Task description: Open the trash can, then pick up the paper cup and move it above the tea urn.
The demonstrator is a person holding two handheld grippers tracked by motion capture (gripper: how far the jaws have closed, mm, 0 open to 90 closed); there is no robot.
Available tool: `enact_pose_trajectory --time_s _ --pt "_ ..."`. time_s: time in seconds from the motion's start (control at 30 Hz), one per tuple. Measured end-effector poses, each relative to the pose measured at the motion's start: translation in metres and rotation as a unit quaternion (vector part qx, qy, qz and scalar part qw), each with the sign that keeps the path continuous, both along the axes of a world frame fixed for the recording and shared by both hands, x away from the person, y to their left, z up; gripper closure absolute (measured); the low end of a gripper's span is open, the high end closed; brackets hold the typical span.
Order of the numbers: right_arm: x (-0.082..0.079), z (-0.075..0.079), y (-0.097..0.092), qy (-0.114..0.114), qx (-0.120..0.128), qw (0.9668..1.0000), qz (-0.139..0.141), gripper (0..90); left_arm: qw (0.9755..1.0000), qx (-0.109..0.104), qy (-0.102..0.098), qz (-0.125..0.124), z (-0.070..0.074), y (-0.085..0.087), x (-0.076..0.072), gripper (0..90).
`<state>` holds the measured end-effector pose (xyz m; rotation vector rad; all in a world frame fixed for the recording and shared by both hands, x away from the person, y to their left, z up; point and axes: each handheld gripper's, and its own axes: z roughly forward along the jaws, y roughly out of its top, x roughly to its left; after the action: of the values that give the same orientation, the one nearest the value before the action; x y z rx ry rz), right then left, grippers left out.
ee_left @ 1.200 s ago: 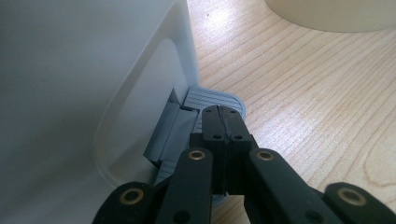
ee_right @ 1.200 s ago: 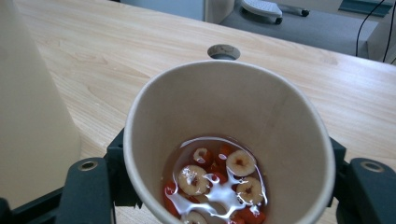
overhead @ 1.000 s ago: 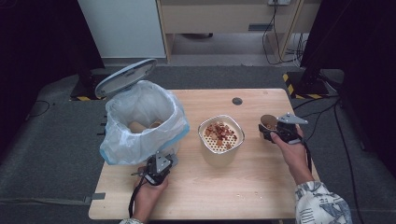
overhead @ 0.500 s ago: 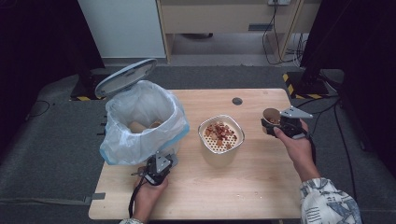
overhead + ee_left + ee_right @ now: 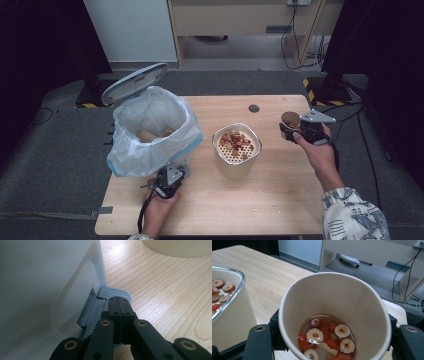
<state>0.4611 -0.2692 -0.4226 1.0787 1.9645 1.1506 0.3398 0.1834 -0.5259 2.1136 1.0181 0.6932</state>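
The right gripper (image 5: 295, 131) clamps a paper cup (image 5: 334, 315) between its jaws at the right edge of the wooden table (image 5: 280, 200), with the cup held just above the tabletop. Inside the cup sit sliced red dates and orange berries in a little liquid. To its left, near the table's middle, stands a cream container (image 5: 236, 150) whose perforated insert carries more of the same red pieces. The left gripper (image 5: 119, 305) has its jaws fully closed with nothing between them, and their tips rest on the grey foot pedal (image 5: 113, 292) of the white bin (image 5: 150, 131). The bin stands at the table's left, lined with a bag, its lid raised.
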Motion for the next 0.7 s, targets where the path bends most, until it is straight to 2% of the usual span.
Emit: enact_pose_trajectory --time_s 0.4,0.7 --pt "0.001 0.01 0.008 -0.01 -0.007 0.9999 0.01 32.6 1.0 0.001 0.0 0.0 0.0 0.0 0.0 89.2" --pt "0.005 0.028 0.017 -0.024 -0.01 0.9995 0.015 32.7 1.0 0.0 0.0 0.0 0.0 0.0 0.0 89.2"
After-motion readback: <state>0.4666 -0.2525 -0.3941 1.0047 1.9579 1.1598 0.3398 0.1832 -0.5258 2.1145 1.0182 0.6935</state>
